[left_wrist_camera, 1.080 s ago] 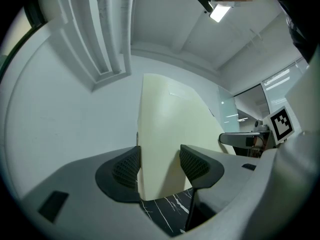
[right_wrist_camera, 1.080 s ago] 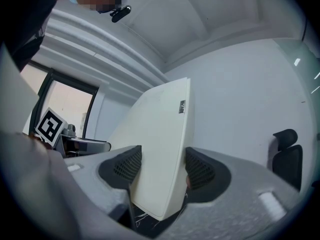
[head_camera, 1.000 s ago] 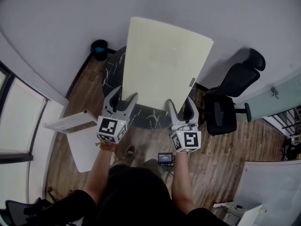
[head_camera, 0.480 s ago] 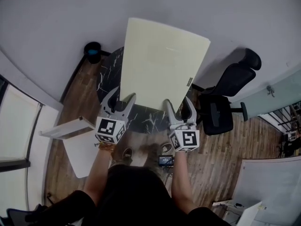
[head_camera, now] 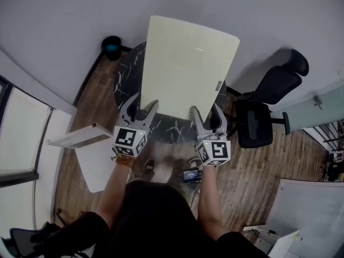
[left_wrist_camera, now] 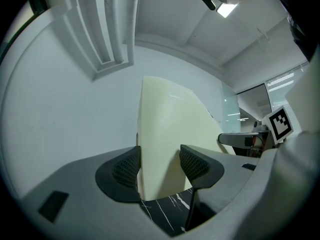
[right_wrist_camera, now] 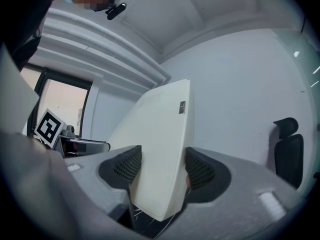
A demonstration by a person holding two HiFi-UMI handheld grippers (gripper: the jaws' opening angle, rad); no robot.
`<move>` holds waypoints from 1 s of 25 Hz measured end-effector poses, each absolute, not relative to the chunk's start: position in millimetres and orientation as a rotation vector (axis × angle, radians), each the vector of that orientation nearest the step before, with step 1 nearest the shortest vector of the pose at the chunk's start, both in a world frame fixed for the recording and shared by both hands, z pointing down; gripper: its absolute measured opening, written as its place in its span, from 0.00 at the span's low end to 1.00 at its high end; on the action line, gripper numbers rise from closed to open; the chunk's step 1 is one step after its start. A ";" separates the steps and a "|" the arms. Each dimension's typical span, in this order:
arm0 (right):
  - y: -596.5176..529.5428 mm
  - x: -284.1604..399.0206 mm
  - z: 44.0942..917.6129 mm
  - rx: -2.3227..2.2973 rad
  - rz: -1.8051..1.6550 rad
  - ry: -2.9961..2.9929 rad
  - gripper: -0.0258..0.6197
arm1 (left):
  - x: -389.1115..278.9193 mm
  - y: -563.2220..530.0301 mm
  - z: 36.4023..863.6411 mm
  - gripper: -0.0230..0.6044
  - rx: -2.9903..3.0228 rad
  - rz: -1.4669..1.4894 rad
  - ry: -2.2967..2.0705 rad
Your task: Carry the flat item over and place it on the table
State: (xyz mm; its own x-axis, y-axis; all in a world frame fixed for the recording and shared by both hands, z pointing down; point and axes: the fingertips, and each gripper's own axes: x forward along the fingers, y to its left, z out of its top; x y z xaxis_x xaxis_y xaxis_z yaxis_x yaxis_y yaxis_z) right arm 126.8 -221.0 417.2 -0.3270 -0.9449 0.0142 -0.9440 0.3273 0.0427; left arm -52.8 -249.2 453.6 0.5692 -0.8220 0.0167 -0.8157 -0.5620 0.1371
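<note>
"Over the round black marble table point(head_camera: 126, 74) we hold the cream board point(head_camera: 185, 71) up on edge, tilted. Which tool has which corner?"

"Our left tool point(head_camera: 144, 102) has the near left corner and our right tool point(head_camera: 205, 107) has the near right one. Both sit on the board's lower edge."

"Do the pads really bite?"

"In the right gripper view, yes. The right tool point(right_wrist_camera: 162, 169) has a ribbed pad pressed to each face of the board point(right_wrist_camera: 160, 129). In the left gripper view the left tool point(left_wrist_camera: 160, 164) straddles the board point(left_wrist_camera: 175, 129) as well. Its jaws are closed on that corner, and the veined table top point(left_wrist_camera: 160, 206) shows just beneath."

"Does the board touch the table?"

"We cannot tell. From the head view it covers most of the table top."

"Anything on the board itself?"

"We see a small dark label point(head_camera: 219, 84) near its right edge."

"And around us?"

"A black office chair point(head_camera: 269, 104) stands to the right of the table. A dark bin point(head_camera: 112, 47) with blue inside sits by the wall on the left. A white panel point(head_camera: 80, 136) is at our left, above the wooden floor point(head_camera: 258, 165)."
</note>
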 end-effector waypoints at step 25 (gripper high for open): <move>-225.6 136.2 518.2 1.746 0.248 -2.467 0.46 | -45.2 -246.6 551.3 0.44 2.520 0.076 -1.345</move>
State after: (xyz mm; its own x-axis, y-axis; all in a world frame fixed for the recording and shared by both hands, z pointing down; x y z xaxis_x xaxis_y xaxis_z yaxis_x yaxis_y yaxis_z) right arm 136.2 -225.6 518.2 -0.3330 -0.9251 0.1823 -0.9429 0.3256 -0.0700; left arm -45.2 -246.6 551.3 0.5644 -0.8060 0.1783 -0.8210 -0.5256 0.2228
